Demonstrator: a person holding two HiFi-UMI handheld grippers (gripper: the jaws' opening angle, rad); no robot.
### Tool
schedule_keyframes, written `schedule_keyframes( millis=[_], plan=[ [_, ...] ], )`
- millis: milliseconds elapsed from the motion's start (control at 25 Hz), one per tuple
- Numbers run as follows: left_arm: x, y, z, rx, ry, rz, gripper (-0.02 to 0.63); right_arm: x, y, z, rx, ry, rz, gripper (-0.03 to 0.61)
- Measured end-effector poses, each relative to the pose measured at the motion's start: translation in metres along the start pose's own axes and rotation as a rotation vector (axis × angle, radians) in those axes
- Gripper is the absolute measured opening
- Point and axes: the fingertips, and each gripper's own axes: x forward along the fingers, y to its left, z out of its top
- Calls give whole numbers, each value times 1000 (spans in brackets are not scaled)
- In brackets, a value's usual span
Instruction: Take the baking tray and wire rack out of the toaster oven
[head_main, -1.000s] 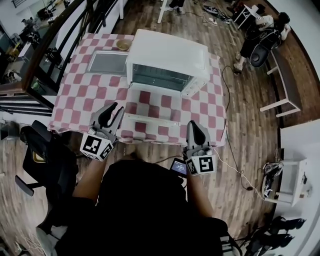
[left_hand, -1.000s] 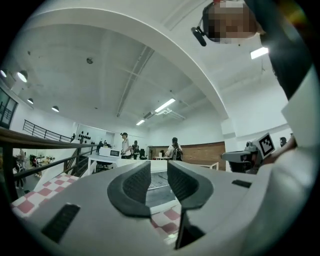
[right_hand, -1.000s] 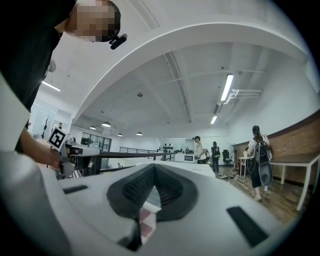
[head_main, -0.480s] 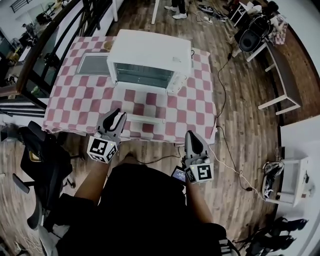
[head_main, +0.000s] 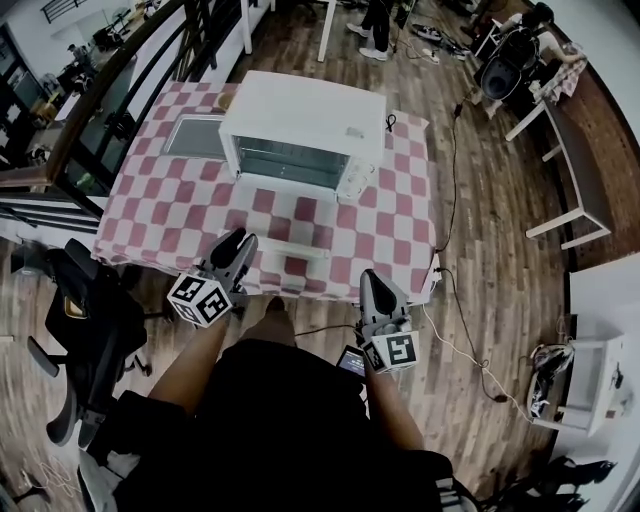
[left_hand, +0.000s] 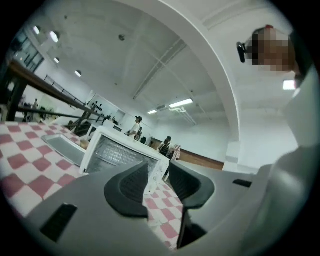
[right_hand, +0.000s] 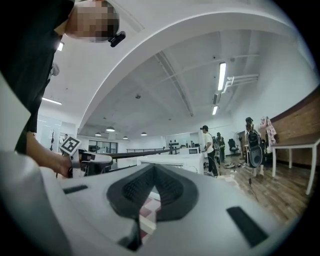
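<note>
The white toaster oven (head_main: 305, 125) stands at the back of the red-checked table (head_main: 165, 215), its glass door (head_main: 292, 232) folded down flat towards me. A grey baking tray (head_main: 195, 136) lies on the cloth left of the oven. I cannot make out a wire rack inside the dim cavity. My left gripper (head_main: 243, 242) hovers at the table's near edge; its jaws are opening with nothing between them, and the oven (left_hand: 122, 152) and tray (left_hand: 65, 147) show ahead past them. My right gripper (head_main: 366, 277) hangs just off the near edge, shut and empty.
A small brown bowl (head_main: 228, 100) sits behind the tray. A black office chair (head_main: 85, 300) stands left of me, beside a dark railing (head_main: 110, 90). The oven's cable (head_main: 455, 150) trails off the right side. A white bench (head_main: 570, 170) and people are farther off.
Both grippers have drawn back from over the table and the open door to its near edge. The left gripper has rolled. The view has shifted slightly.
</note>
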Motion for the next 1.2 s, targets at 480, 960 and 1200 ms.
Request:
schedule_keyframes(
  millis=[480,960,1200],
  plan=[
    [80,43,-23,-800,-156,-115,136,28,-33,-8,46,11,1,3],
    [202,139,-69,-1016,-160,7,154,79,-104,-16,51,93,-107,3],
    [255,159,-72,-992,-161,16,161,99,-134,-26,104,130,-165,3]
  ],
)
